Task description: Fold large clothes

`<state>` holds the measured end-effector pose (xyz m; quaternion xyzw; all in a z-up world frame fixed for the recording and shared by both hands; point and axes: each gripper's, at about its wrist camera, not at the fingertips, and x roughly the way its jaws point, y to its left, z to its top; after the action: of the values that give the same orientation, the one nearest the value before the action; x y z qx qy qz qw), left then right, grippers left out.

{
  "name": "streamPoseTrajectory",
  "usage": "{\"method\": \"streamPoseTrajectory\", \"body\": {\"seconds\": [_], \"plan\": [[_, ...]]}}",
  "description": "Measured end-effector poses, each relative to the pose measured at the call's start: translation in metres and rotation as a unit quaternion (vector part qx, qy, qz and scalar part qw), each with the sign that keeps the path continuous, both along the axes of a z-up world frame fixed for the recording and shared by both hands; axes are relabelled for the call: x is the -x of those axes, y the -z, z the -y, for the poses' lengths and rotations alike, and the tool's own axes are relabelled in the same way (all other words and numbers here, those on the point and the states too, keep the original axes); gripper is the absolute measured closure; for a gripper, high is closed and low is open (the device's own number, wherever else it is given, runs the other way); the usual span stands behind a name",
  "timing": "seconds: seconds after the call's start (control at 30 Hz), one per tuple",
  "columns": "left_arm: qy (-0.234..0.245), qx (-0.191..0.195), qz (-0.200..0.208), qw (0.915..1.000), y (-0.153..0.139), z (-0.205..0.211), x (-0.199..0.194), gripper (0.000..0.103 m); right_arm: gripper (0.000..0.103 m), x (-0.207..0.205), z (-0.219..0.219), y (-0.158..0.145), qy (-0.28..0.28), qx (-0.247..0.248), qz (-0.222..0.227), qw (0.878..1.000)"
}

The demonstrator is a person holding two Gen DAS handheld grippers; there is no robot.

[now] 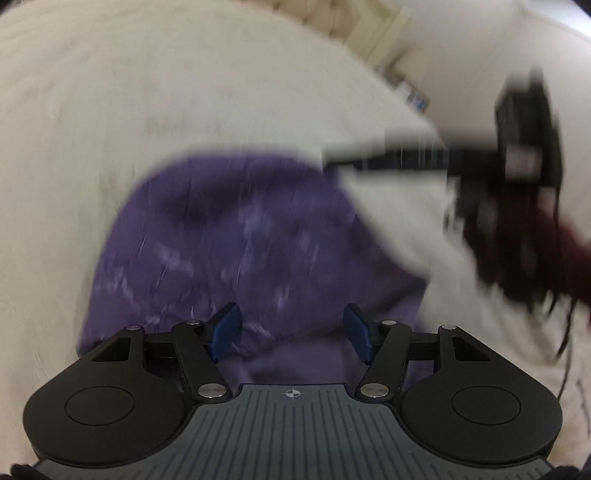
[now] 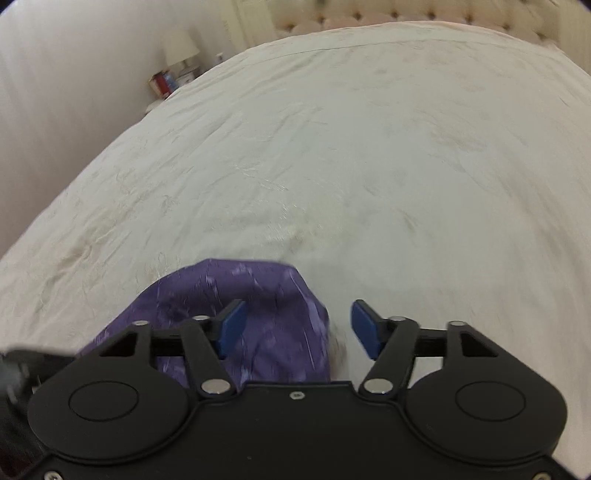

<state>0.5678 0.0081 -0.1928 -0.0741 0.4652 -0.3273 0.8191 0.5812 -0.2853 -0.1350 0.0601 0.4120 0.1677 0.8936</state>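
A purple patterned garment (image 1: 240, 240) lies bunched on the cream bedspread (image 1: 147, 110). My left gripper (image 1: 291, 328) is open above the garment's near part, holding nothing. In the right wrist view the garment (image 2: 258, 295) lies low and left of centre on the bedspread (image 2: 369, 147). My right gripper (image 2: 297, 326) is open and empty, its left finger over the cloth's right edge and its right finger over bare bedspread. The right gripper also shows blurred in the left wrist view (image 1: 517, 155), above the bed to the garment's right.
A tufted headboard (image 2: 424, 14) stands at the far end of the bed. A nightstand with a lamp (image 2: 181, 48) and small items stands at the far left beside a pale wall. The bed's left edge drops off beside the wall.
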Motion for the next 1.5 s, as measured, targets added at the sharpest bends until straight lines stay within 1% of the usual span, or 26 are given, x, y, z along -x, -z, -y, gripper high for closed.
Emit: {"method": "streamPoseTrajectory", "body": {"seconds": [0.03,0.1,0.17,0.2,0.33,0.37,0.4,0.43,0.47,0.5,0.57,0.67,0.8,0.9,0.97,1.0,1.03,1.07,1.1,1.17,1.23,1.27,1.3,1.33,1.37,1.5], "plan": [[-0.006,0.003,-0.006,1.0,0.008,-0.001,0.001,0.043,0.033,-0.006,-0.005,0.001,-0.007,0.002,-0.001,1.0],[-0.017,0.018,-0.004,0.9997,0.012,-0.007,0.005,0.043,0.031,-0.019,-0.011,0.002,-0.019,0.005,-0.009,1.0],[-0.028,0.029,-0.014,0.9991,0.012,-0.01,0.003,0.043,0.025,-0.031,-0.014,0.004,-0.033,0.004,-0.015,0.999],[-0.033,0.034,-0.02,0.9987,0.012,-0.013,0.002,0.043,0.024,-0.037,-0.017,0.006,-0.041,0.005,-0.018,0.999],[-0.033,0.031,-0.024,0.9987,0.01,-0.009,0.001,0.043,0.024,-0.057,-0.027,0.017,-0.064,0.003,-0.044,0.997],[-0.032,0.028,-0.023,0.9988,0.008,-0.009,0.001,0.043,0.03,-0.061,-0.028,0.019,-0.067,-0.002,-0.054,0.996],[-0.031,0.025,-0.023,0.9989,0.008,-0.008,0.0,0.043,0.04,-0.063,-0.028,0.02,-0.07,-0.004,-0.065,0.995],[-0.03,0.022,-0.024,0.999,0.008,-0.008,0.0,0.043,0.071,-0.065,-0.03,0.02,-0.072,0.002,-0.074,0.995],[-0.029,0.019,-0.026,0.9991,0.007,-0.007,0.0,0.043,0.089,-0.065,-0.037,0.02,-0.072,0.016,-0.071,0.995],[-0.028,0.014,-0.029,0.9991,0.01,0.0,-0.008,0.043,0.089,-0.061,-0.038,0.013,-0.078,0.026,-0.06,0.995],[-0.025,0.002,-0.032,0.9992,0.008,0.003,-0.009,0.043,0.09,-0.046,-0.038,-0.005,-0.092,0.023,-0.031,0.995],[-0.02,-0.023,-0.029,0.9991,0.003,0.017,-0.013,0.043,0.09,-0.01,-0.038,-0.041,-0.12,0.014,0.021,0.992],[-0.022,-0.053,-0.027,0.998,-0.009,0.024,-0.006,0.043,0.09,0.056,-0.046,-0.078,-0.174,0.031,0.077,0.981],[-0.016,-0.055,-0.034,0.9978,-0.022,0.018,0.015,0.042,0.09,0.107,-0.057,-0.098,-0.213,0.055,0.108,0.97],[-0.003,-0.04,-0.03,0.9987,-0.032,0.007,0.037,0.041,0.09,0.14,-0.063,-0.104,-0.232,0.062,0.119,0.963],[0.006,-0.026,-0.037,0.999,-0.037,-0.002,0.05,0.04,0.09,0.158,-0.068,-0.105,-0.241,0.066,0.124,0.96],[0.012,-0.004,-0.053,0.9985,-0.04,-0.011,0.062,0.034,0.09,0.172,-0.071,-0.105,-0.246,0.069,0.127,0.958],[0.016,0.023,-0.07,0.9972,-0.042,-0.022,0.074,0.025,0.09,0.187,-0.073,-0.105,-0.25,0.07,0.128,0.957],[0.015,0.055,-0.09,0.9943,-0.043,-0.034,0.086,0.021,0.09,0.201,-0.075,-0.103,-0.253,0.07,0.127,0.957],[-0.001,0.123,-0.131,0.9837,-0.043,-0.058,0.11,0.01,0.09,0.225,-0.079,-0.096,-0.26,0.079,0.121,0.955],[-0.034,0.197,-0.165,0.9658,-0.039,-0.081,0.132,0.001,0.09,0.247,-0.082,-0.084,-0.265,0.091,0.109,0.954],[-0.056,0.219,-0.177,0.9579,-0.036,-0.09,0.14,0.0,0.089,0.257,-0.083,-0.076,-0.265,0.093,0.097,0.955],[-0.079,0.231,-0.188,0.9514,-0.032,-0.097,0.148,0.0,0.089,0.265,-0.079,-0.069,-0.262,0.092,0.085,0.957],[-0.097,0.233,-0.195,0.9476,-0.028,-0.103,0.155,0.0,0.089,0.271,-0.077,-0.062,-0.257,0.089,0.073,0.96],[-0.111,0.229,-0.198,0.9466,-0.024,-0.106,0.16,0.0,0.089,0.277,-0.078,-0.053,-0.251,0.087,0.058,0.962],[-0.133,0.196,-0.197,0.9514,-0.015,-0.102,0.166,0.0,0.087,0.289,-0.08,-0.022,-0.227,0.088,0.011,0.97]]}}
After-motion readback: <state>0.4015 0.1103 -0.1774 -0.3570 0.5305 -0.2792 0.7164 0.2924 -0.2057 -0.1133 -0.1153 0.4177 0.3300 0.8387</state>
